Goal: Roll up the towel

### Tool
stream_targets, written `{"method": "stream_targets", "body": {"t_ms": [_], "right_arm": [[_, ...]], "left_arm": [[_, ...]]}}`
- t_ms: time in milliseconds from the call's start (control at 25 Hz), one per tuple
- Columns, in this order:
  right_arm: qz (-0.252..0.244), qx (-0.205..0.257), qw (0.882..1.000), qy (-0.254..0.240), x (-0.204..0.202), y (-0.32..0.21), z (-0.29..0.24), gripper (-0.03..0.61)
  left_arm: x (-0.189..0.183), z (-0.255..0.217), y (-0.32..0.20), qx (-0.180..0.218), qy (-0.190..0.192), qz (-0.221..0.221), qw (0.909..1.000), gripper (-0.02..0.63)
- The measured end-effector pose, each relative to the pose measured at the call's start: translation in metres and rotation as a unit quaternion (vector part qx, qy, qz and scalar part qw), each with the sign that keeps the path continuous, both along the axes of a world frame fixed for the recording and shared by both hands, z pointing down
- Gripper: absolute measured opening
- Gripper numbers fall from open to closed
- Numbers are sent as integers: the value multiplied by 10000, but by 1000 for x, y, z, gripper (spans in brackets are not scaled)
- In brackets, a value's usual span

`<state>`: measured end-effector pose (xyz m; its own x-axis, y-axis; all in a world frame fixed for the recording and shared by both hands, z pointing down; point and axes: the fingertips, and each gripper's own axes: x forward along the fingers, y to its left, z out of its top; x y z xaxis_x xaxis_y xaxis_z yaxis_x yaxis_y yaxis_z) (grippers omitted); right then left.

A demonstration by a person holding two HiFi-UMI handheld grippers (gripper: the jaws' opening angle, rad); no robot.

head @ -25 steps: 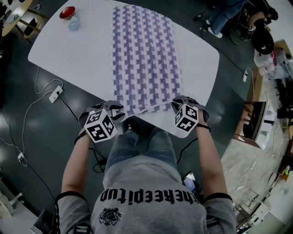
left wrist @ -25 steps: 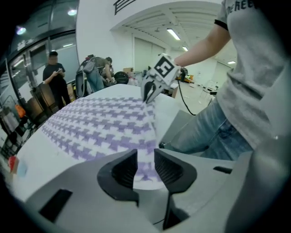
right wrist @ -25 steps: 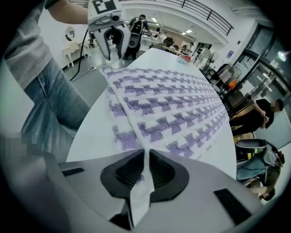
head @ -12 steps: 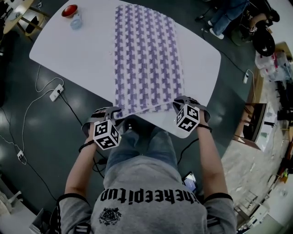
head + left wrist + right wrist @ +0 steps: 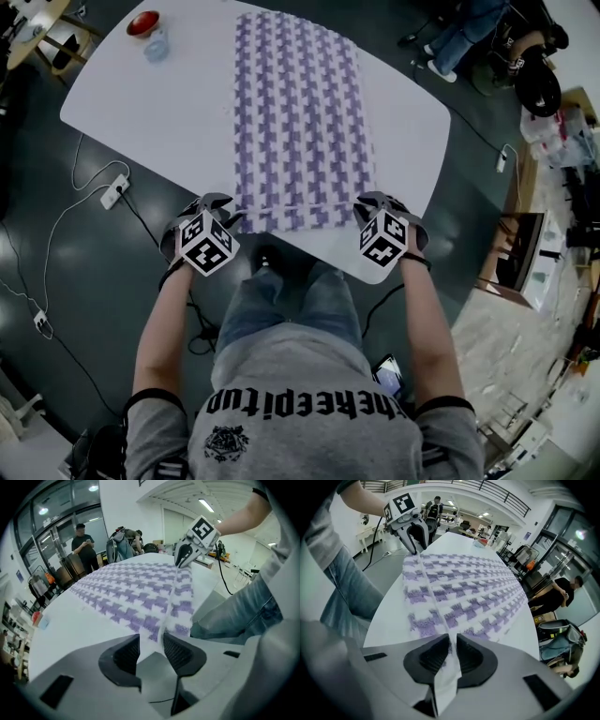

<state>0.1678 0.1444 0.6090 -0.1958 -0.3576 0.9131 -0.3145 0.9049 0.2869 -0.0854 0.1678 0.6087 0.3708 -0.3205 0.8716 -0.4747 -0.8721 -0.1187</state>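
A purple-and-white houndstooth towel (image 5: 300, 112) lies spread lengthwise on the white table (image 5: 141, 103). Its near end is folded over into a narrow strip (image 5: 300, 216). My right gripper (image 5: 367, 208) is shut on the strip's right corner, and white cloth shows pinched between its pads (image 5: 452, 651). My left gripper (image 5: 228, 214) stands at the strip's left corner. Its jaws are closing; the towel's corner (image 5: 157, 637) reaches into the gap, but the pads (image 5: 124, 653) stand apart from it.
A red bowl (image 5: 142, 22) and a small clear bottle (image 5: 156, 44) sit at the table's far left corner. On the floor to the left lie a power strip (image 5: 114, 192) and cables. People stand beyond the table (image 5: 84, 545). My legs are against the near table edge.
The left gripper opened and moved down to the towel's left corner. The near end of the towel, held raised before, now lies as a flat folded strip. The right gripper stayed put.
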Motion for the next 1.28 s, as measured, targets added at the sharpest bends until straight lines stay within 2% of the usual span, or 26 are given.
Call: {"method": "stream_targets", "body": {"t_ms": [160, 280, 400, 480, 600, 640, 680, 720, 800, 840, 880, 960, 1040, 1160, 1200, 1280], "right_arm": [[60, 154, 9996, 221, 0, -5, 6, 32], [143, 185, 9993, 287, 1, -7, 12, 32], [225, 180, 9993, 228, 3, -7, 12, 32], [244, 176, 9994, 176, 3, -7, 10, 32], [310, 170, 9994, 44, 0, -8, 6, 32], [321, 160, 9994, 2, -2, -8, 4, 32], [314, 148, 9994, -34, -3, -8, 3, 32], [287, 134, 9995, -78, -5, -7, 1, 32], [195, 119, 9995, -229, -9, -5, -4, 32], [167, 133, 9993, -323, -11, -3, -8, 32], [175, 167, 9989, -412, -11, -3, -13, 32], [350, 251, 9971, -630, -8, -6, -24, 32], [762, 293, 9915, -1012, -4, -13, -37, 32], [1392, 462, 9788, -1426, 9, -23, -56, 32], [1460, 515, 9779, -1408, 14, -24, -60, 32], [1269, 549, 9836, -1155, 20, -19, -60, 32]], "left_arm": [[-3, 3, -4, 205, -111, -177, 9996, 164], [-3, -3, -7, 311, 110, -339, 9989, 164], [-4, -15, -9, 285, 540, -697, 9957, 166], [-9, -26, -13, 167, 993, -1200, 9877, 166], [-21, -38, -20, -65, 1721, -1966, 9652, 166], [-23, -38, -21, -164, 1821, -2073, 9610, 164], [-24, -35, -18, -269, 1736, -2012, 9637, 166], [-24, -28, -12, -343, 1433, -1746, 9736, 164], [-21, -11, 3, -285, 514, -859, 9946, 164], [-18, -6, 8, -202, 166, -510, 9984, 164], [-16, -3, 10, -130, -20, -342, 9993, 166], [-13, -1, 7, -52, -26, -443, 9990, 164], [-15, 0, 1, -102, 250, -805, 9964, 164], [-22, -5, -5, -348, 701, -1375, 9874, 155], [-24, -6, -5, -381, 713, -1436, 9863, 155], [-25, -3, -4, -271, 574, -1263, 9900, 155]]}}
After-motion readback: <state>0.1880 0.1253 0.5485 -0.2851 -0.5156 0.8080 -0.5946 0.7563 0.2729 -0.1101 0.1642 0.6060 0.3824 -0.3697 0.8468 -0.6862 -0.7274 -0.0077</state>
